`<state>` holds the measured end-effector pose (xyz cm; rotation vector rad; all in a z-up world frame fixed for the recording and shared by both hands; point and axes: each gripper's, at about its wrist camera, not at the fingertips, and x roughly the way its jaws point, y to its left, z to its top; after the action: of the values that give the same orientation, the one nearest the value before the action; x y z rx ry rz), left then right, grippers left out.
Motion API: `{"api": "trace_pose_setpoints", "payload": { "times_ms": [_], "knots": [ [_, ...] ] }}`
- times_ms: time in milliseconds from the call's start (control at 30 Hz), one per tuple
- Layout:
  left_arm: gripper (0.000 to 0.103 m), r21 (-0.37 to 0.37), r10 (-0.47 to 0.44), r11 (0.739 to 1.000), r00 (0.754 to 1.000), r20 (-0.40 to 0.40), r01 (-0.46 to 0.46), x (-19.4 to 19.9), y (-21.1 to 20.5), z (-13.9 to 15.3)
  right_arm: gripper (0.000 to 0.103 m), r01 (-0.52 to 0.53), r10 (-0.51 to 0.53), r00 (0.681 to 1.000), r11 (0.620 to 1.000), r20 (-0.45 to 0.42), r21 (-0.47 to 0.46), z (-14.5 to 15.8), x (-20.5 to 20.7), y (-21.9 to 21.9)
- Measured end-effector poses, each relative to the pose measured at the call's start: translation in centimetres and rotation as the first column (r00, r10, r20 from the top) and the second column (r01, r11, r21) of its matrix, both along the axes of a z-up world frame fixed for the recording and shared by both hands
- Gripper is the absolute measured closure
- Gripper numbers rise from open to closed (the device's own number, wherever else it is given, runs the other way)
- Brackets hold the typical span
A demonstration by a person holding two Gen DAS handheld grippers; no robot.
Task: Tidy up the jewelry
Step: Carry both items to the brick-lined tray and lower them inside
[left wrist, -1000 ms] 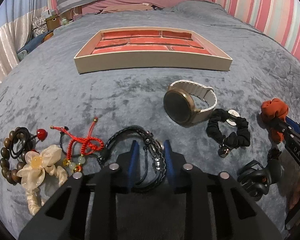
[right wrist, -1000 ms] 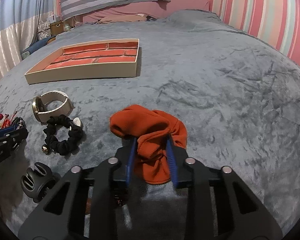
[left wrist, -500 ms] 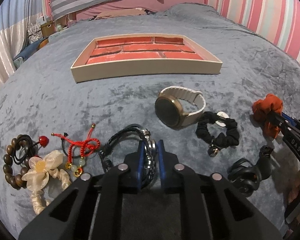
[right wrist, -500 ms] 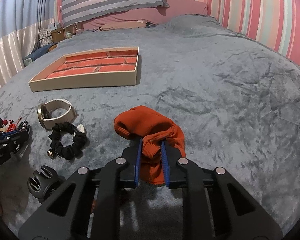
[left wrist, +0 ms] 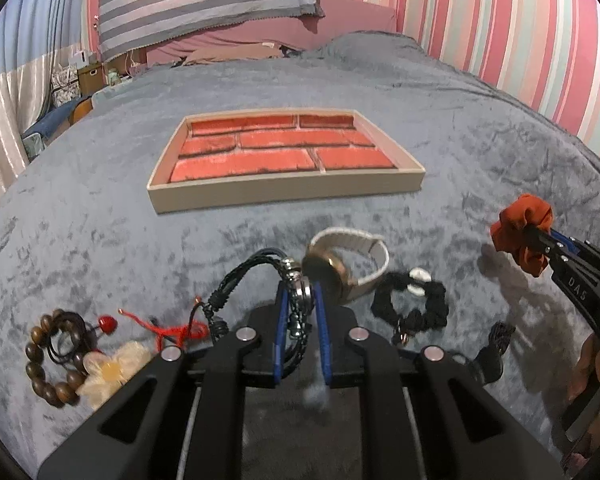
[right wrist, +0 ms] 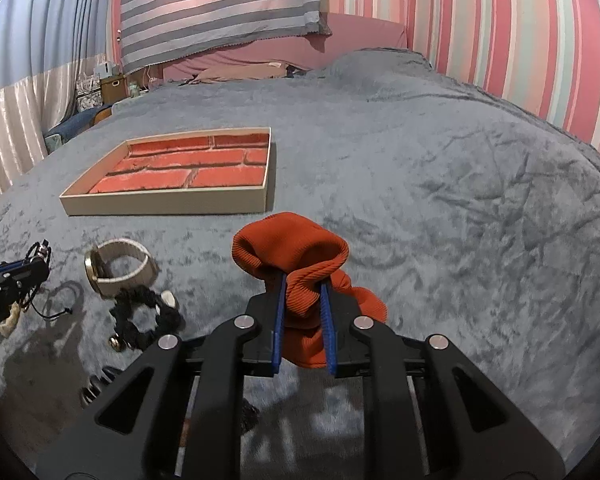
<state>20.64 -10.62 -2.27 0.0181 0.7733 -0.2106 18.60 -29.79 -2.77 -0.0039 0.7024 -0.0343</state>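
My left gripper (left wrist: 300,292) is shut on a black braided leather bracelet (left wrist: 256,270) and holds it lifted above the grey bedspread. My right gripper (right wrist: 305,280) is shut on an orange scrunchie (right wrist: 296,248), also lifted; it also shows in the left wrist view (left wrist: 520,224). The beige tray (left wrist: 284,194) with a red brick-pattern lining lies further back, also in the right wrist view (right wrist: 164,204). A white-strap watch (left wrist: 352,256), a black scrunchie (left wrist: 412,304), a red cord bracelet (left wrist: 172,330), a wooden bead bracelet (left wrist: 48,356) and a cream flower hair tie (left wrist: 112,368) lie on the bed.
A black hair claw (left wrist: 488,360) lies near the right gripper's shadow. Striped pillows (left wrist: 204,4) and a pink striped wall (left wrist: 500,20) are at the far end. Boxes and clutter (left wrist: 84,76) stand beyond the bed's left edge.
Both grippers closed on their items and lifted them off the bed. The left took the black braided bracelet, the right the orange scrunchie.
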Motion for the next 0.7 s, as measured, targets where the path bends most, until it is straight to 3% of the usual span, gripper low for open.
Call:
{"api": "trace_pose_setpoints", "payload": {
  "times_ms": [400,700],
  "knots": [
    [0.089,-0.040,0.028,0.999,0.999,0.030,-0.027,5.1,2.8,3.6,0.087,-0.039,0.037,0.999,0.998,0.038,0.045,3.2,5.3,1.9],
    [0.089,-0.032,0.034,0.999,0.999,0.020,-0.033,13.6,4.7,5.1,0.087,-0.070,0.069,0.997,0.997,0.038,0.034,5.0,15.2,4.5]
  ]
}}
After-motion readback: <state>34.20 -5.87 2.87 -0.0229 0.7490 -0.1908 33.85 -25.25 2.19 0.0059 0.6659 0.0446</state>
